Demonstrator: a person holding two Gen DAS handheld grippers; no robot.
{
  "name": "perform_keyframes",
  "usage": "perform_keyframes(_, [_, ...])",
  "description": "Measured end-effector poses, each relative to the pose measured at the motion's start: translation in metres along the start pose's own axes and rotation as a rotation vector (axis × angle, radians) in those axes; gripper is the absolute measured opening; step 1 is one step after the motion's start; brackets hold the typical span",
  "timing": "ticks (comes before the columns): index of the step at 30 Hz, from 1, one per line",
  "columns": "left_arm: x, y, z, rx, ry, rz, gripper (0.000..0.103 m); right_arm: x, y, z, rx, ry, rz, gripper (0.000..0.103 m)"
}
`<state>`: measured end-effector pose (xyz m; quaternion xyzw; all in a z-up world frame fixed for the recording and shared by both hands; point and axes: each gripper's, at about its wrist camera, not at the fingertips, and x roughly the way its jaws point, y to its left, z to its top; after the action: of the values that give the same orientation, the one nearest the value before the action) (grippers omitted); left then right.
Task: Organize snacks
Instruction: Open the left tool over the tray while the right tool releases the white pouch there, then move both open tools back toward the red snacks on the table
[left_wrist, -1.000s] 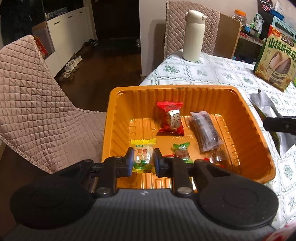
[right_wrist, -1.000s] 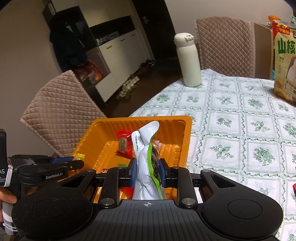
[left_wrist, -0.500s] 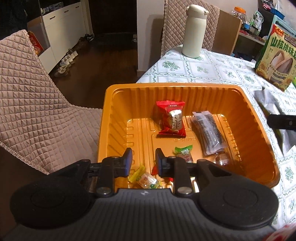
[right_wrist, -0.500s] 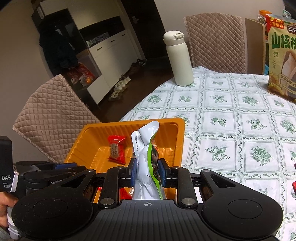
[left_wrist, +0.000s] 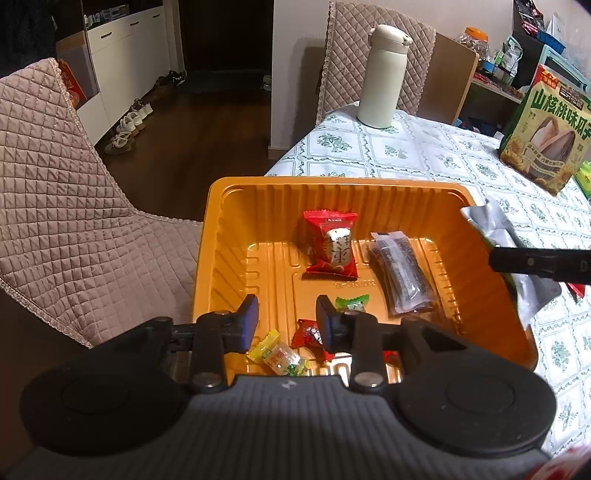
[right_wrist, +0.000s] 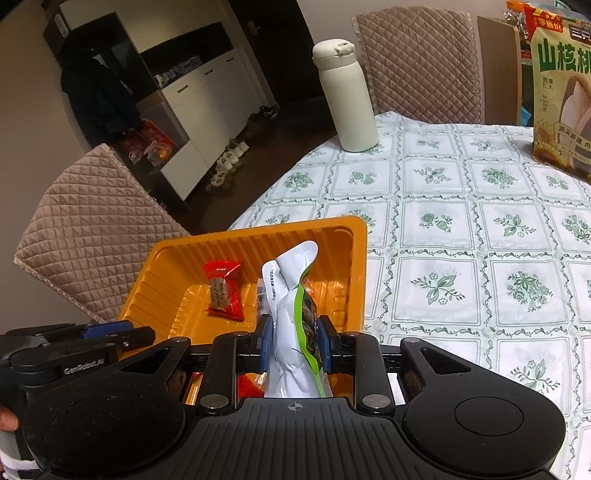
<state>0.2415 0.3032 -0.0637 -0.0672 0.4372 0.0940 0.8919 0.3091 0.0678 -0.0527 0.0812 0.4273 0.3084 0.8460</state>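
An orange tray (left_wrist: 373, 186) stands at the table edge and holds a red snack pack (left_wrist: 331, 243), a dark bar in clear wrap (left_wrist: 402, 271), a green candy (left_wrist: 351, 302), a red candy (left_wrist: 309, 338) and a yellow-wrapped candy (left_wrist: 279, 356). My left gripper (left_wrist: 286, 317) is open and empty above the tray's near side, over the yellow-wrapped candy. My right gripper (right_wrist: 294, 341) is shut on a silver-and-green pouch (right_wrist: 291, 295), held upright over the tray's (right_wrist: 306, 227) right rim. The pouch also shows in the left wrist view (left_wrist: 491, 221).
A cream bottle (left_wrist: 380, 77) stands at the far table edge. A big green seed bag (left_wrist: 546, 129) stands at the right. Quilted chairs stand left of the tray (left_wrist: 55, 203) and behind the table (right_wrist: 417, 59). The patterned tablecloth (right_wrist: 461, 221) spreads to the right.
My left gripper opened and let the yellow-wrapped candy drop into the tray, then drew back and up. My right gripper carried the pouch closer over the tray.
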Motion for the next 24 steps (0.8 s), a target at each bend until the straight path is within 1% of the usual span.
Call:
perform_keyframes(3, [-0.002, -0.001, 0.0, -0.002, 0.001, -0.003, 0.032, 0.001, 0.0, 0.001, 0.004, -0.02, -0.013, 0.025])
perform_keyframes(5, [-0.003, -0.001, 0.0, -0.005, 0.001, -0.004, 0.035, 0.001, 0.001, 0.002, 0.012, -0.031, -0.003, 0.026])
perform_keyframes(7, [-0.005, -0.002, 0.0, -0.008, -0.002, -0.007, 0.037, 0.0, 0.001, 0.003, 0.013, -0.033, -0.012, 0.026])
perform_keyframes(14, [-0.018, -0.01, -0.002, -0.019, -0.008, -0.04, 0.043, -0.007, 0.0, -0.003, -0.001, -0.005, 0.001, 0.028])
perform_keyframes(17, [-0.026, -0.014, -0.004, -0.019, -0.013, -0.043, 0.045, -0.014, 0.0, -0.007, -0.005, -0.002, 0.014, 0.028])
perform_keyframes(18, [-0.028, -0.015, -0.005, -0.022, -0.013, -0.043, 0.047, -0.017, 0.0, -0.008, -0.007, -0.001, 0.016, 0.029])
perform_keyframes(19, [-0.031, -0.016, -0.006, -0.027, -0.011, -0.042, 0.049, -0.02, 0.0, -0.01, -0.008, 0.001, 0.017, 0.031])
perform_keyframes(20, [-0.033, -0.017, -0.007, -0.032, -0.01, -0.042, 0.049, -0.022, -0.001, -0.011, -0.007, 0.002, 0.018, 0.035])
perform_keyframes(21, [-0.036, -0.018, -0.008, -0.036, -0.009, -0.042, 0.049, -0.025, -0.002, -0.013, -0.003, 0.002, 0.02, 0.043])
perform_keyframes(22, [-0.04, -0.019, -0.009, -0.04, -0.009, -0.042, 0.05, -0.029, -0.003, -0.014, 0.004, -0.002, 0.022, 0.047])
perform_keyframes(24, [-0.045, -0.022, -0.013, -0.044, -0.007, -0.04, 0.053, -0.037, -0.005, -0.018, 0.016, -0.012, 0.023, 0.059])
